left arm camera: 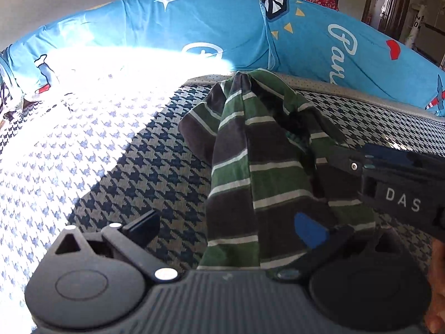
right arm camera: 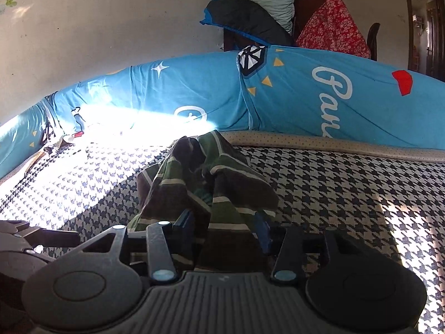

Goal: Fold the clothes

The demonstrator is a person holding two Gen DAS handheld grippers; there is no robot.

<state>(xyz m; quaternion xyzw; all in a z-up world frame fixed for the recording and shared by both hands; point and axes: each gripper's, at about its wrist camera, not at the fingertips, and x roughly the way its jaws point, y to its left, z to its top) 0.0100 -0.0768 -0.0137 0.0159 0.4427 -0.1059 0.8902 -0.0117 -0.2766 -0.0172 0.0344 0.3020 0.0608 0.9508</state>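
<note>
- Striped garment (left arm camera: 250, 150) sits bunched and rumpled at frame centre on the houndstooth bed (left arm camera: 139, 167), not folded flat.
- Left hand-held gripper (left arm camera: 230, 228) is spread; right hand-held gripper (right arm camera: 225, 222) pinches the cloth's near edge.
- Folding remains.

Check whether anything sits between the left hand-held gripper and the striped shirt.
Nothing visible does. The left hand-held gripper is open with the green striped shirt hanging directly before its fingers; the right hand-held gripper reaches in from the side.

Hard sunlight blows out the houndstooth bed cover (left arm camera: 55, 139) at left (fisheye edges curve), elsewhere shaded.
</note>
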